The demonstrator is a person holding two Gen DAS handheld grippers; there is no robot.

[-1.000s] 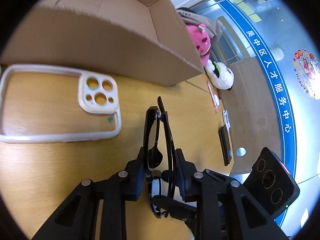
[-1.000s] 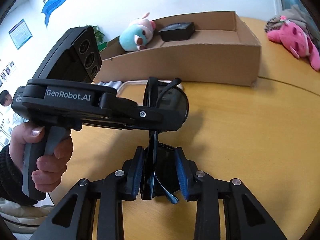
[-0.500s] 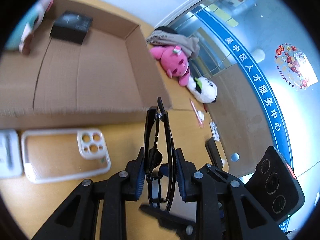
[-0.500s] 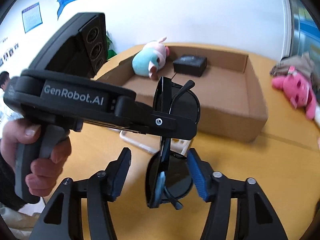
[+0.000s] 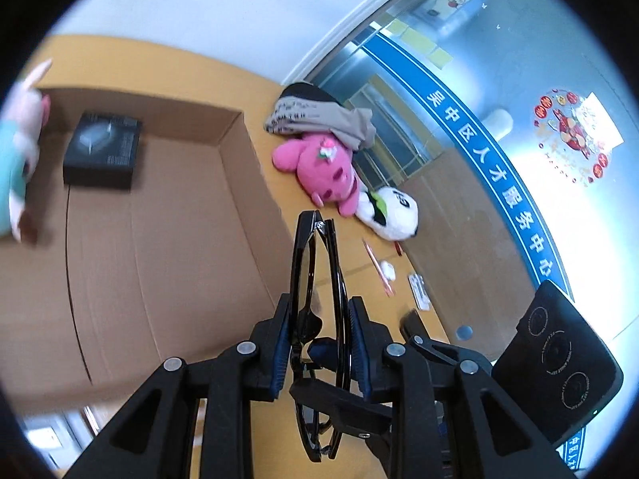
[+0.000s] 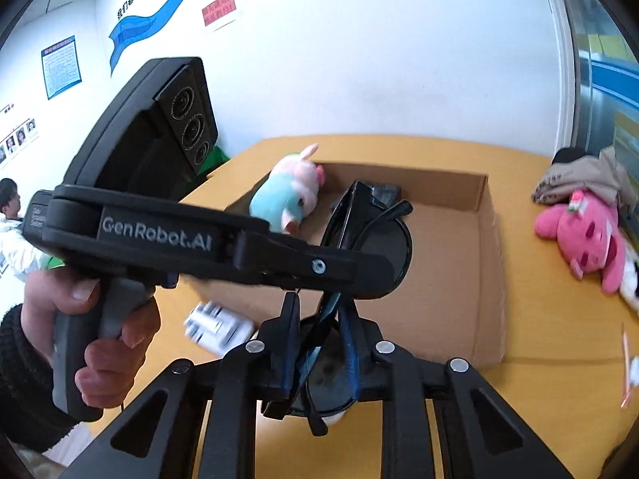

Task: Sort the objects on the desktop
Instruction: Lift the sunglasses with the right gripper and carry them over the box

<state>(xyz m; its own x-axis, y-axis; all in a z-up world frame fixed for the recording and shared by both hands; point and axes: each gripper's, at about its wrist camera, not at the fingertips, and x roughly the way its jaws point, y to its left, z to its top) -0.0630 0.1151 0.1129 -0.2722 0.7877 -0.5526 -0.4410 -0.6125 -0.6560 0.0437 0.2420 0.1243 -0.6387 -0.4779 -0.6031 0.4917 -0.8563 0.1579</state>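
My left gripper (image 5: 319,343) is shut on black folded sunglasses (image 5: 317,279) and holds them in the air above the right end of the open cardboard box (image 5: 159,247). In the right wrist view the sunglasses (image 6: 383,247) hang over the box (image 6: 483,279), clamped by the left gripper (image 6: 359,275). My right gripper (image 6: 319,343) sits just under them with its blue pads close on either side of the lower lens; whether they press it is not clear. A black case (image 5: 102,151) and a blue-pink plush (image 6: 287,195) lie in the box.
A pink plush (image 5: 319,171), a panda plush (image 5: 391,211) and folded cloth (image 5: 319,115) lie on the wooden table right of the box. A pen (image 5: 377,267) and small items lie nearer. A white object (image 6: 217,325) lies left of the box front.
Both grippers rose and moved from the table towards the box. The sunglasses now hang over its right end. The right gripper opened half a second ago and has closed in again.
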